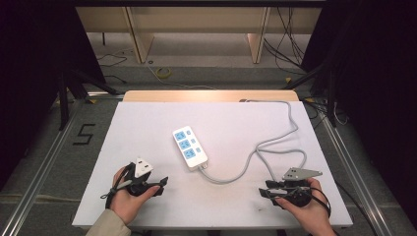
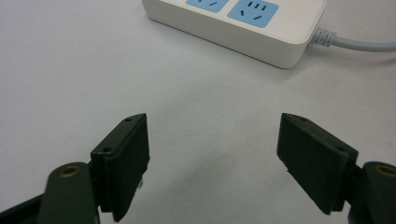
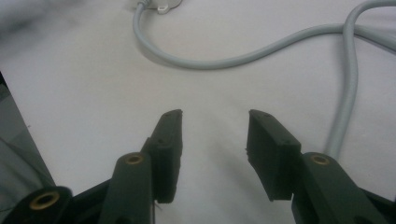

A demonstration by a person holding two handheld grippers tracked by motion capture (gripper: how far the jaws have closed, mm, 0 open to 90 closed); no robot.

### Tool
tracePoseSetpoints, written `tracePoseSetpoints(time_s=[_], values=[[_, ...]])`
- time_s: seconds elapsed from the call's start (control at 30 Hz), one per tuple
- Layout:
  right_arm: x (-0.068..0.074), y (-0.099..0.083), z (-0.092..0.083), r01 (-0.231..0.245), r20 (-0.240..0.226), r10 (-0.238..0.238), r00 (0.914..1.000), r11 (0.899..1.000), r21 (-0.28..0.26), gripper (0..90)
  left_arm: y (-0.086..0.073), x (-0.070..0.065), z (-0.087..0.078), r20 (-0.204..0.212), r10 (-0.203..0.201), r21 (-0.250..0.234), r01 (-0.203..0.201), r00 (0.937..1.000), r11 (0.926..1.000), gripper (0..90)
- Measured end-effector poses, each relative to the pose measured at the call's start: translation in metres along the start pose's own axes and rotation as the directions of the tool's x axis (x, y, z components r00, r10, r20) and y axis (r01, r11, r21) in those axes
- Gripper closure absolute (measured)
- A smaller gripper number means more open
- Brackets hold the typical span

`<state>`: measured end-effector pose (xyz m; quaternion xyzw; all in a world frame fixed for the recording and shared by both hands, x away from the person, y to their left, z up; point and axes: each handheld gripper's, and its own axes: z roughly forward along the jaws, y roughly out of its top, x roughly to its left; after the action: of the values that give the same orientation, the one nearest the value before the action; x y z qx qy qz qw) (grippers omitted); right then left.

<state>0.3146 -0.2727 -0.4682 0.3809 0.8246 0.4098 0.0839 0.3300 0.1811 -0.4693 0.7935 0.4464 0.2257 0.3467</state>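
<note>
A white power strip [image 1: 189,146] with blue sockets lies slanted at the middle of the white table [image 1: 147,123]. Its grey cable [image 1: 275,142] loops to the right and runs off the far edge. My left gripper [image 1: 162,183] rests near the front left, open and empty, pointing right. In the left gripper view the strip's end [image 2: 243,23] lies ahead of the open left gripper [image 2: 213,122]. My right gripper [image 1: 264,191] rests at the front right, pointing left, also open and empty. In the right gripper view the cable [image 3: 243,58] curves across the table beyond the right gripper [image 3: 215,114].
The table's front edge runs just behind both hands. A metal rail [image 1: 44,167] lines the floor on the left beside a black "5" mark [image 1: 83,133]. Wooden furniture [image 1: 196,24] and loose floor cables [image 1: 285,44] lie beyond the far edge.
</note>
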Motion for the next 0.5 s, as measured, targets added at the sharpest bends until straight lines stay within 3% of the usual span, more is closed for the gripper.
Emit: tracePoseSetpoints(time_s=[0.5], values=[[0.0013, 0.0015, 0.0005, 0.007, 0.002, -0.007, 1.0000, 1.000, 0.003, 58.1, -0.0011, 0.0009, 0.0010, -0.006, 0.003, -0.003, -0.003, 1.0000, 1.0000, 24.2]])
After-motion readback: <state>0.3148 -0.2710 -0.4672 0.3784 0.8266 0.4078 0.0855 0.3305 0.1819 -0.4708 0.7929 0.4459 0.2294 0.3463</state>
